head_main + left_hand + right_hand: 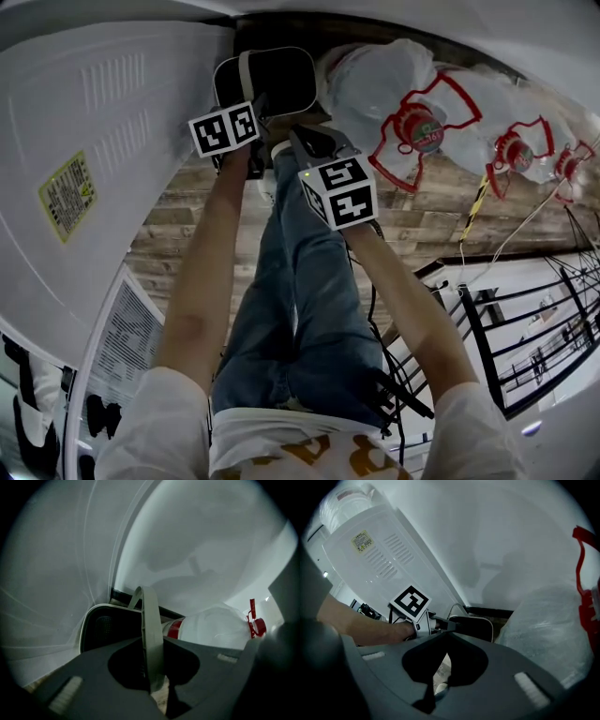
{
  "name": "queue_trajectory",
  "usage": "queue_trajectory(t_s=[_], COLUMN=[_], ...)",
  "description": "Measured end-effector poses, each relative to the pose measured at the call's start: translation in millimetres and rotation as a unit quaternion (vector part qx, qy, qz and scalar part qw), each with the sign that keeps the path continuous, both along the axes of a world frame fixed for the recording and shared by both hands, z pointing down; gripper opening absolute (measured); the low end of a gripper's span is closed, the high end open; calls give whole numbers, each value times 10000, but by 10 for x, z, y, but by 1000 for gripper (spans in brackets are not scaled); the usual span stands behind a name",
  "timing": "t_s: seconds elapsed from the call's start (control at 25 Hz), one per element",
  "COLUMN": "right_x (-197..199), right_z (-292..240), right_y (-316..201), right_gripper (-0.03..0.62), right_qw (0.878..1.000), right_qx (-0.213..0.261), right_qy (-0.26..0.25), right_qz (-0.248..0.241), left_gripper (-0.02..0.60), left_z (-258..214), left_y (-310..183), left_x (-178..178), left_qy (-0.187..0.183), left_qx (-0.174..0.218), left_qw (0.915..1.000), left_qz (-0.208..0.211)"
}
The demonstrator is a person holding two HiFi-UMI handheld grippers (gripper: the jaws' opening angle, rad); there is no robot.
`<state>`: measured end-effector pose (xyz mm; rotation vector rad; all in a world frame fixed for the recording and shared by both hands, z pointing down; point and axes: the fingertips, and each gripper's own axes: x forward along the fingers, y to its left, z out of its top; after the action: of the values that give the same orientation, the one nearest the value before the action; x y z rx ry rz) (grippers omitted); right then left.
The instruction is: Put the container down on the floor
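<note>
The container (265,79) is a black bin with a pale rim and a thin grey handle (247,67). It is low by the wall, between a white appliance and the water bottles; I cannot tell whether it rests on the floor. My left gripper (253,111) is shut on that handle, which runs as a grey strip (151,634) between the jaws of the left gripper (153,670), with the container (104,626) just beyond. My right gripper (315,141) hangs beside it, shut with nothing in it. In the right gripper view the right gripper (446,633) points at the container (477,627).
Large clear water bottles (412,103) with red caps and carry straps lie to the right of the container, close to my right gripper (555,630). A white appliance back panel (94,141) stands on the left. Wood-plank floor (422,220) lies below, with a black railing (525,337) at right.
</note>
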<state>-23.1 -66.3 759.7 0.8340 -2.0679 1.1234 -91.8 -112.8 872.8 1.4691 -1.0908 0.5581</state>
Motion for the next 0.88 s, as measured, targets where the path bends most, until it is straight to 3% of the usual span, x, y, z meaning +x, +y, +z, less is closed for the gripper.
queue_trajectory(t_s=[0.32,0.56,0.88], right_x=[1,-23,-54], right_z=[-9,2,-28], right_y=[-64,-46,-54], right_gripper=[26,26,26], right_qw=[10000,10000,10000], right_qx=[37,26,62], right_qy=[11,-9,-24], right_qz=[37,-11,-33], left_gripper=[35,86,115], left_z=[85,183,91], left_y=[179,374,416], left_x=[-241,-518,-721], left_qy=[-810,-1191,-1770], left_qx=[-197,-544,-539], left_qw=[9965,9908,9821], left_qz=[92,-349,-351])
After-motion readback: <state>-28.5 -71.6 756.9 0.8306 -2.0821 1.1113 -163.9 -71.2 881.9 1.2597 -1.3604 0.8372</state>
